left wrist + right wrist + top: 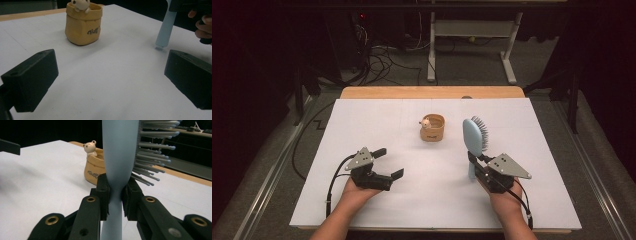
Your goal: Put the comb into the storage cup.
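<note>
Both forearms are bare. The left gripper [387,163] and right gripper [475,161] are black, each topped by a grey three-cornered plate and trailing a black cable; brass rivets dot the right gripper's linkage.

The small tan pot [83,23], standing toward the far edge of the table [120,82], bears dark cursive lettering on its side. In the left gripper view it seems to read "Buffy", though the letters are unclear. No other writing can be read.

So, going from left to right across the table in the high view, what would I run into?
Left gripper, open over the white table → small tan pot with a little bear on its rim → light blue hairbrush, standing upright → right gripper, shut on the brush's handle.
</note>
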